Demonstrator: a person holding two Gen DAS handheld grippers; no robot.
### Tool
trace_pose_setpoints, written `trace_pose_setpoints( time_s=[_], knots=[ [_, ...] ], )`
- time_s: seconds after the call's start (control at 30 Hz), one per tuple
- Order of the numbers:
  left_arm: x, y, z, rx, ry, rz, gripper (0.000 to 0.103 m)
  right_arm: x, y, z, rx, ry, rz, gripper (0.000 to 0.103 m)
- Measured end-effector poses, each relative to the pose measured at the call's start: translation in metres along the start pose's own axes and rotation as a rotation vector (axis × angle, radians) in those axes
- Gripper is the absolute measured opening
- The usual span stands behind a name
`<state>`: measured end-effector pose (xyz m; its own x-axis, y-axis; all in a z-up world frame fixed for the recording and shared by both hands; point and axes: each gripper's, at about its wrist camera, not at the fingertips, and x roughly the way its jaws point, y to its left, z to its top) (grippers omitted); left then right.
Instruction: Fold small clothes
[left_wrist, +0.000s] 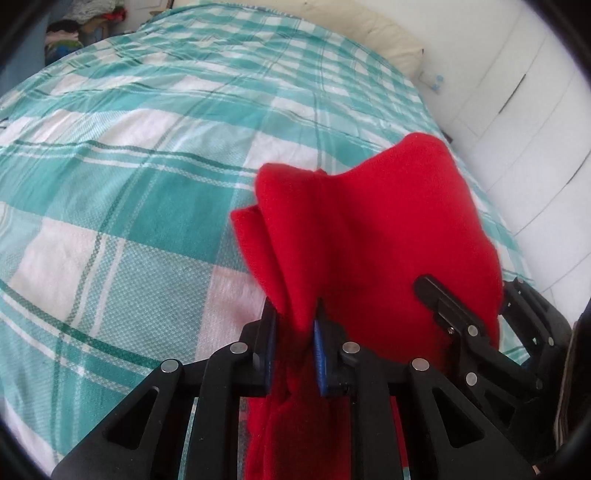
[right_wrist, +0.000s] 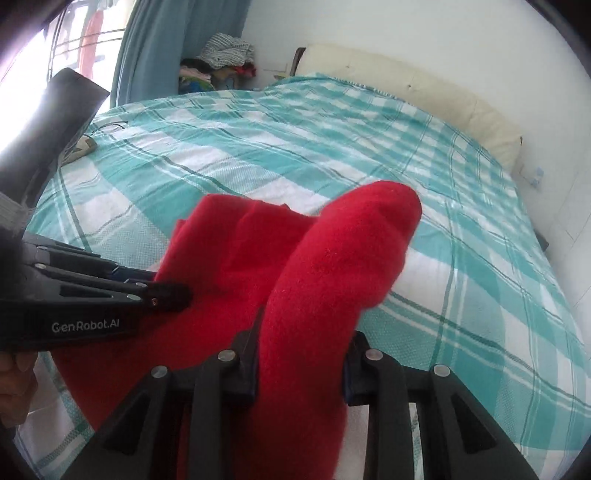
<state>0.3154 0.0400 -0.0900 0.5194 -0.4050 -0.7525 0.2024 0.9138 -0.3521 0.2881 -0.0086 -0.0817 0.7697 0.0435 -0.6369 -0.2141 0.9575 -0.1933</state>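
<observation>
A small red fleece garment (left_wrist: 369, 221) hangs bunched above the bed, held between both grippers. My left gripper (left_wrist: 295, 326) is shut on a gathered fold of it, with red cloth squeezed between the blue pads. In the left wrist view my right gripper (left_wrist: 476, 295) comes in from the right and pinches the garment's other edge. In the right wrist view the red garment (right_wrist: 332, 258) bulges thickly out between the fingers of my right gripper (right_wrist: 303, 345), which is shut on it. My left gripper (right_wrist: 164, 286) grips its left side there.
Under the garment lies a bed with a teal and white checked cover (left_wrist: 147, 184). A cream pillow (right_wrist: 424, 92) lies at its head, against a white wall. White cupboard doors (left_wrist: 517, 129) stand beside the bed. A pile of clothes (right_wrist: 225, 55) and a blue curtain (right_wrist: 159, 44) are beyond it.
</observation>
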Motion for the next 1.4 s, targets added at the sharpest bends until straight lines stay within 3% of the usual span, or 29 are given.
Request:
trace_pose_setpoints(
  time_s=[0.13, 0.17, 0.23, 0.27, 0.3, 0.37, 0.43, 0.6, 0.67, 0.87, 1.03, 1.23, 1.3, 1.4],
  knots=[
    [-0.031, -0.018, 0.028, 0.049, -0.088, -0.005, 0.017, -0.028, -0.024, 0.032, 0.054, -0.104, 0.035, 0.03],
    [-0.03, -0.021, 0.034, 0.055, -0.092, 0.001, 0.021, -0.03, -0.033, 0.039, 0.077, -0.111, 0.049, 0.03],
    [-0.011, -0.022, 0.041, 0.05, -0.068, 0.037, 0.038, -0.022, -0.052, 0.049, 0.146, -0.093, 0.084, 0.034],
    [-0.001, -0.02, 0.039, 0.056, -0.049, 0.089, 0.054, -0.014, -0.065, 0.048, 0.182, -0.053, 0.102, 0.043],
    [0.01, -0.016, 0.035, 0.066, -0.028, 0.157, 0.064, -0.004, -0.078, 0.043, 0.217, -0.004, 0.107, 0.058],
    [0.014, -0.008, 0.019, 0.093, -0.023, 0.262, 0.064, 0.003, -0.102, 0.022, 0.262, 0.071, 0.055, 0.078],
    [0.0, -0.002, -0.003, 0.125, -0.069, 0.317, 0.07, -0.006, -0.121, -0.006, 0.263, 0.109, 0.005, 0.078],
    [-0.062, -0.023, -0.038, 0.219, -0.251, 0.421, 0.102, -0.053, -0.142, -0.063, 0.265, 0.157, -0.068, 0.083],
    [-0.089, -0.038, -0.046, 0.252, -0.3, 0.449, 0.102, -0.079, -0.138, -0.074, 0.282, 0.156, -0.06, 0.086],
    [-0.154, -0.076, -0.07, 0.254, -0.334, 0.487, 0.103, -0.16, -0.105, -0.09, 0.306, 0.099, 0.001, 0.091],
    [-0.18, -0.093, -0.101, 0.226, -0.245, 0.506, 0.102, -0.208, -0.076, -0.097, 0.349, 0.097, 0.074, 0.091],
    [-0.209, -0.111, -0.137, 0.189, -0.232, 0.451, 0.102, -0.255, -0.05, -0.099, 0.333, 0.1, 0.1, 0.092],
    [-0.215, -0.116, -0.144, 0.194, -0.236, 0.452, 0.103, -0.268, -0.045, -0.097, 0.314, 0.083, 0.091, 0.098],
    [-0.221, -0.119, -0.15, 0.183, -0.234, 0.439, 0.103, -0.282, -0.039, -0.092, 0.293, 0.067, 0.076, 0.099]
  ],
)
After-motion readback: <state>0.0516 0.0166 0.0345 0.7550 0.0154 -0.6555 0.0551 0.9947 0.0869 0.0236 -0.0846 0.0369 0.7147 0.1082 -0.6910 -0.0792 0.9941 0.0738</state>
